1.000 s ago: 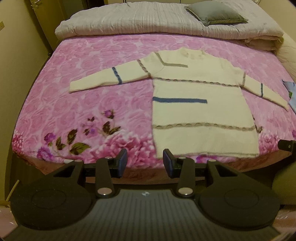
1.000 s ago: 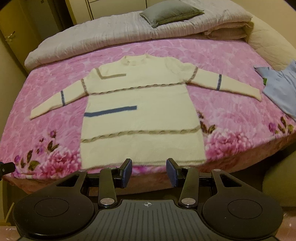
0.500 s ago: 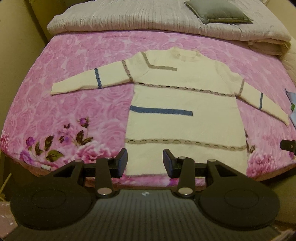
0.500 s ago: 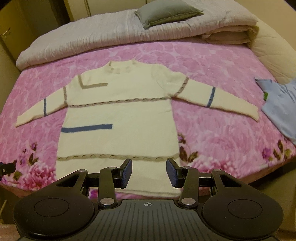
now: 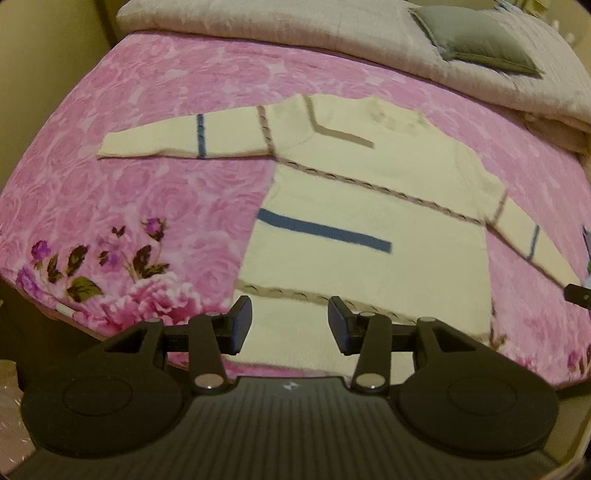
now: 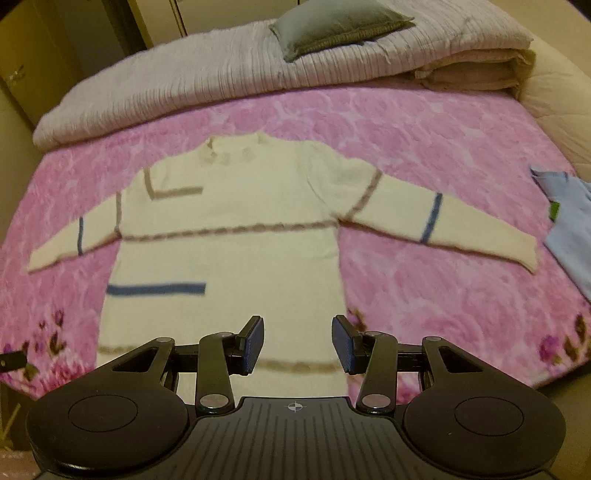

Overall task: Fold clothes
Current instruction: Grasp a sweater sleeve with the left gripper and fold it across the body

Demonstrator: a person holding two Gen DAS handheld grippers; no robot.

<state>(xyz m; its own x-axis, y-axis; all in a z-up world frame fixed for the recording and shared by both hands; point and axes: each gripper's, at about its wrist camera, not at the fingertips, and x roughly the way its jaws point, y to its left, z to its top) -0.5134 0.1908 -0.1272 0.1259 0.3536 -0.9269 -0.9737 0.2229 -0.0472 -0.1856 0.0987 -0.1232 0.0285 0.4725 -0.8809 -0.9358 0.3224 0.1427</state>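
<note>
The sweater [image 6: 229, 236] is lying face up and flat on the bed [image 6: 424, 155], collar toward the far side, hem at the near edge, both sleeves spread straight out to left and right. Laid open like this, every seam and edge is showing, which I take to be the reason for the layout: a fold can start from either sleeve or from the hem without any smoothing first. Nothing on it is folded yet.

The left gripper [image 5: 290, 325] is hanging over the near left corner of the body, above the hem band; its jaws are opening, with no cloth between them, only the sweater lying beneath. The right gripper [image 6: 298, 343] is poised over the near right part of the body, its jaws apart and holding nothing. Both are tipped steeply down toward the cloth, a pose that looks to me like a setup for pinching the hem at two points.

Farther out, a blue garment [image 6: 569, 221] is waiting at the right edge of the bed, well apart from the sweater, probably next in line. A rolled quilt [image 6: 221, 74] and a grey pillow [image 6: 340, 26] are pushed to the far end, leaving the pink cover free as folding room.
</note>
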